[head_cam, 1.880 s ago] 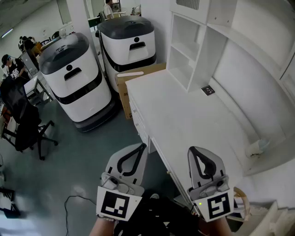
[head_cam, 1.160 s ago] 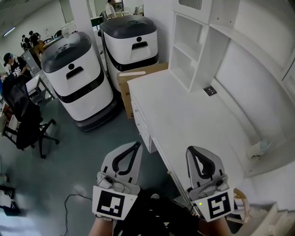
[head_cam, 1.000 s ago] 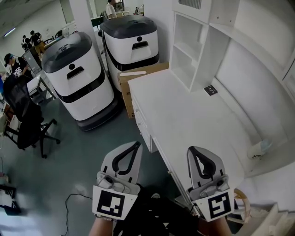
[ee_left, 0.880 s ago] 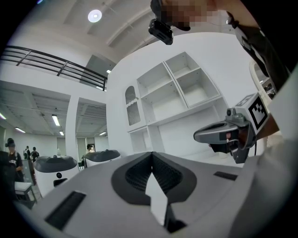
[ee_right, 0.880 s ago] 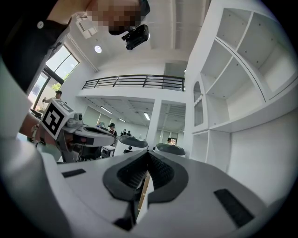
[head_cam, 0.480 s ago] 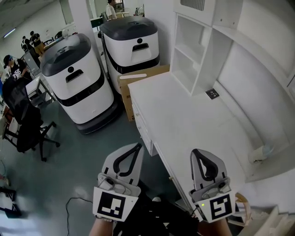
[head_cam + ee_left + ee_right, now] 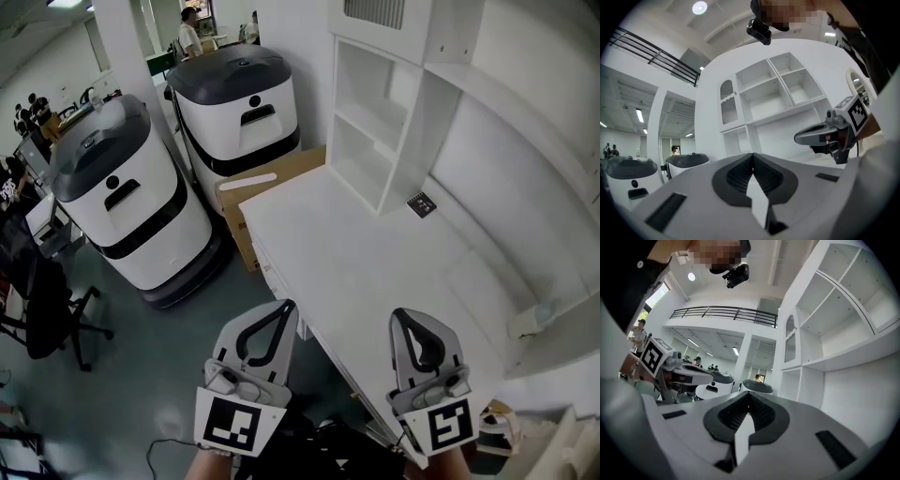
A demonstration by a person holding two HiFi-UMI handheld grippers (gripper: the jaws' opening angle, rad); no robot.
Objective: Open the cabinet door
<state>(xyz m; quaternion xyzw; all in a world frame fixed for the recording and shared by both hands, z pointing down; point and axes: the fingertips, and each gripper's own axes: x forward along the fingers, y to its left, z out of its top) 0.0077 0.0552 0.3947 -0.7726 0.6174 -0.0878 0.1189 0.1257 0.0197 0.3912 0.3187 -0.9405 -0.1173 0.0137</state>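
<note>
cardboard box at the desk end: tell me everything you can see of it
The cardboard box is plain brown with a flat, closed-looking top. A pale strip lies across that top near its outer edge. It appears to stand on the floor, upright, close against the end of the white desk, with the rear white machine just beyond it. One side face shows below the top; nothing printed can be made out. Whether it touches desk or machine cannot be told.

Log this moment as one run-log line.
left gripper: shut, empty | right gripper: shut, empty | white louvred cabinet door: closed, untouched
</note>
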